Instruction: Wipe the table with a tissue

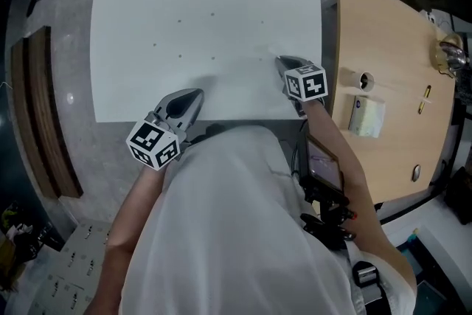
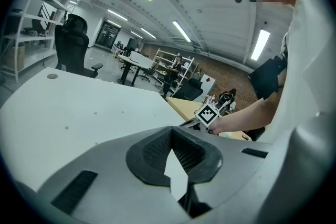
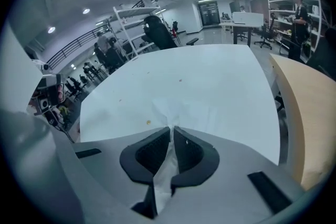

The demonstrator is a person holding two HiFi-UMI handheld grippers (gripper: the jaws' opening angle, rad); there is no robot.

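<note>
Right gripper (image 3: 171,129) pinches the tissue (image 3: 169,110), pads pressed together on the paper; a strip runs back between the jaws and the rest fans out ahead of the tips onto the table (image 1: 206,4); head view puts this on the table's right side, toward the near edge, with the gripper tilted steeply down. Left gripper (image 2: 171,129) has its jaws together at the tips; a white wedge shows in the gap behind them, and I cannot tell whether it is paper or table; it sits low over the near edge, left of the right gripper, well apart from the tissue. Small dark specks (image 1: 212,14) dot the middle of the table; one orange speck (image 3: 148,122) lies just left of the tissue. Wooden desk (image 1: 391,40) adjoins on the right; a pale pack (image 1: 366,116) rests on it.
</note>
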